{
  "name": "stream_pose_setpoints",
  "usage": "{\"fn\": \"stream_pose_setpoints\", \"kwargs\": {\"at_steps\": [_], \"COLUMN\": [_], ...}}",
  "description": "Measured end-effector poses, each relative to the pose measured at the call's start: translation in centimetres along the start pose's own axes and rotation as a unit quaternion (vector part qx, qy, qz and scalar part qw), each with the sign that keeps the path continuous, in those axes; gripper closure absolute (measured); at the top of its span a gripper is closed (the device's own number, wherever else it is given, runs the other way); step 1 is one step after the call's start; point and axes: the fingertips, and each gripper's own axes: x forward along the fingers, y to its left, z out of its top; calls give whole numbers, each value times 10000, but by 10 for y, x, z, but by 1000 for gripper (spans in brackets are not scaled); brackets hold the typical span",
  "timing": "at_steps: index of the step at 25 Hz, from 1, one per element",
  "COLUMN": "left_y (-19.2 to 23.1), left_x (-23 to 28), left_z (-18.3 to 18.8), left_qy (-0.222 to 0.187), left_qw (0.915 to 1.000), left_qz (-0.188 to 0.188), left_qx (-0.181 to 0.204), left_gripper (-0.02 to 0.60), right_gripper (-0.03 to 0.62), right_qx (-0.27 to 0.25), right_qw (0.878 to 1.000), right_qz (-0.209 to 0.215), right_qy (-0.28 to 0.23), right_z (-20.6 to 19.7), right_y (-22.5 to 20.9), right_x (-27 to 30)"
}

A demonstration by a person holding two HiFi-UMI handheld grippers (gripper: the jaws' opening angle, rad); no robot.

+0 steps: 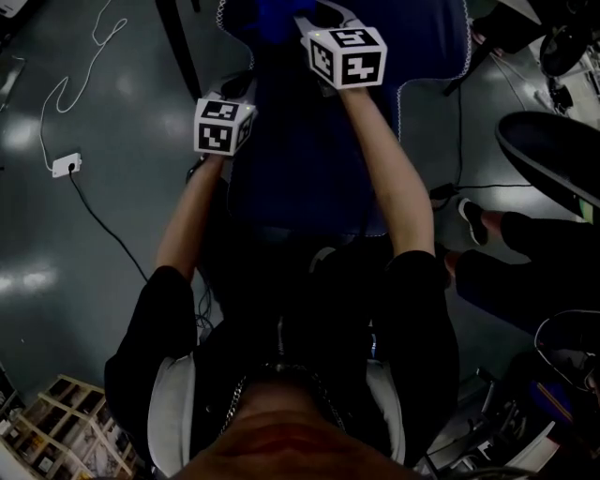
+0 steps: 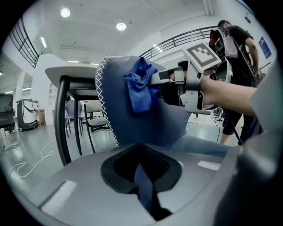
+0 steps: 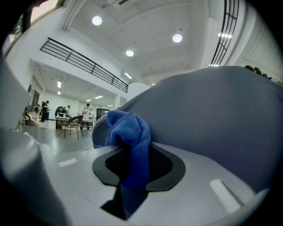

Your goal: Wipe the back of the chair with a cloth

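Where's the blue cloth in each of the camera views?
Head view: cannot be told apart from the dark chair beyond the right gripper.
Left gripper view: upper centre, the cloth against the chair's top edge.
Right gripper view: centre, clamped between the jaws.
Shared landmark: the chair back.

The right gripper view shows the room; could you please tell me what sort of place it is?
Probably a large open office or lab hall: recessed ceiling lights, a railed mezzanine, and tables with chairs in the distance.
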Motion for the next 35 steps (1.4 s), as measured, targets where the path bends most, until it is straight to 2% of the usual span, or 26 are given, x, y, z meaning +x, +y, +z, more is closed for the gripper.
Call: {"fn": "stream_pose_setpoints", "kwargs": {"at_steps": [4,15,23,35], "left_y": [-11,-29,-40,-52], "left_x": [5,17,23,29], "left_z": [-1,3,1,1], "left_qy": [40,82,117,112], "left_qw": [10000,9997,9994,9991], "left_qz": [-80,-220,-317,-406], "left_qx": [17,70,77,109], "left_gripper": [571,571,571,571], "right_gripper": [497,497,497,496], "right_qx": [175,186,266,223], "right_qw": [9988,9942,9844,9693], "right_qz": [-454,-1051,-1728,-2426], "right_qy": [23,119,185,330], "right_z": [-7,-23,-39,-67], "right_y": [-30,-74,-109,-155], "right_x": [-15,-47,-83,-141]}}
